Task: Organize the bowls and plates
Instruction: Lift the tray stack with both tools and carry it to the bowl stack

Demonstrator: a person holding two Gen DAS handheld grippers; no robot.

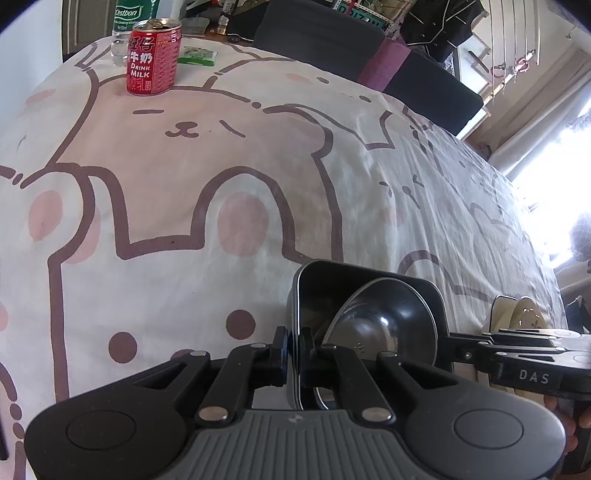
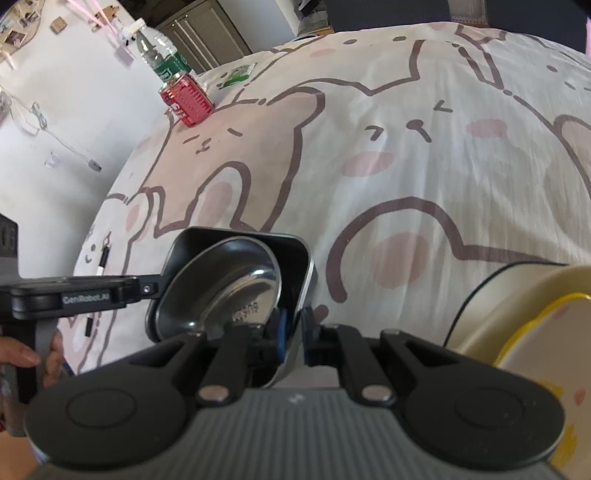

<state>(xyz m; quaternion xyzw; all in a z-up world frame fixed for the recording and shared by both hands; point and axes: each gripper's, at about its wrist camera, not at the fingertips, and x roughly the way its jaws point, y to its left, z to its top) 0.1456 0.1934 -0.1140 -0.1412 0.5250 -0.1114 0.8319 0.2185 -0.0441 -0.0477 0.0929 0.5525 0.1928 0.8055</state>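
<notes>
A black square dish (image 1: 314,284) holds a round black bowl (image 1: 391,317) tilted inside it. My left gripper (image 1: 293,349) is shut on the dish's left rim. In the right wrist view my right gripper (image 2: 293,332) is shut on the right rim of the same square dish (image 2: 295,258), with the round bowl (image 2: 229,284) leaning in it. Both grippers hold the dish above the bear-print cloth. The right gripper shows in the left wrist view (image 1: 524,354), and the left gripper shows in the right wrist view (image 2: 147,290).
A cream bowl with a yellow-rimmed plate (image 2: 524,317) sits at the right, also in the left wrist view (image 1: 517,314). A red milk can (image 1: 154,57) and a water bottle (image 1: 127,22) stand at the far end. Dark chairs (image 1: 332,40) stand behind the table.
</notes>
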